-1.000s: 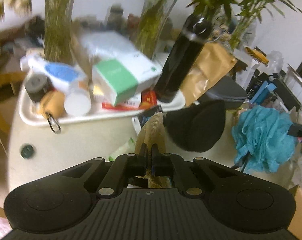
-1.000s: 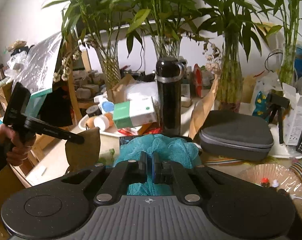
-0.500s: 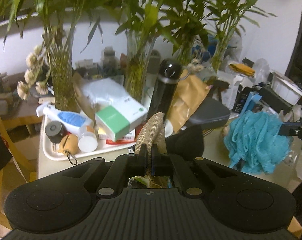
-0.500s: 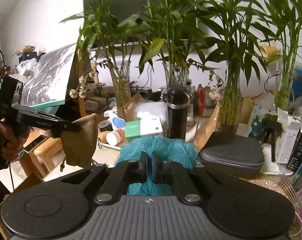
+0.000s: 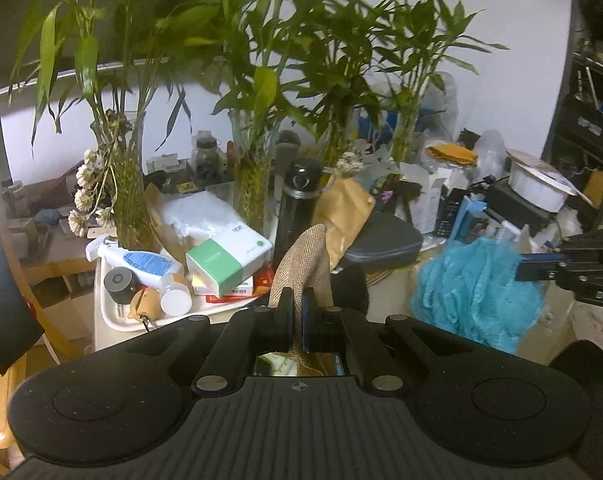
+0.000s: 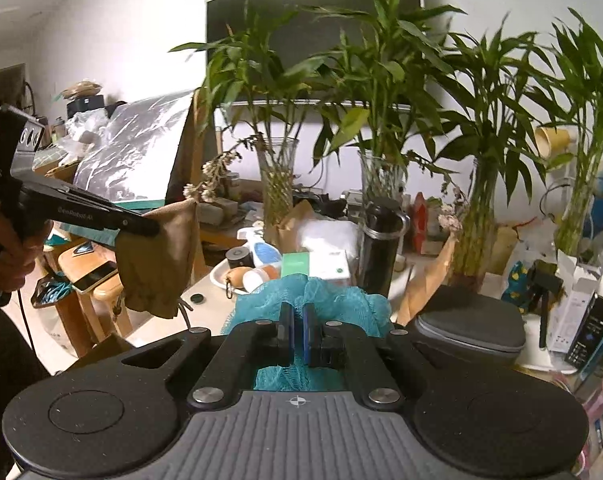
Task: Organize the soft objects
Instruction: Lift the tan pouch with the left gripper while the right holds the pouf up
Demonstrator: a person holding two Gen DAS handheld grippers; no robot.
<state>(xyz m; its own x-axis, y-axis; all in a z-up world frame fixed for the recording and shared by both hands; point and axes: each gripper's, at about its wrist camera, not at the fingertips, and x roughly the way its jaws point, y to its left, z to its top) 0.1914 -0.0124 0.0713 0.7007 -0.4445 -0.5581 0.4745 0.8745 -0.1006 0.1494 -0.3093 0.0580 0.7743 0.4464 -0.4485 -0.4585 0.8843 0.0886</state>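
Left tongs [image 5: 297,312] clamped on burlap pouch [image 5: 303,264], right tongs [image 6: 297,336] on teal loofah [image 6: 309,300]. Imo lift both clear of bench clutter b4 moving, grip tight.

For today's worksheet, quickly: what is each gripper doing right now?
Left gripper: closed on the burlap pouch.
Right gripper: closed on the teal bath pouf.
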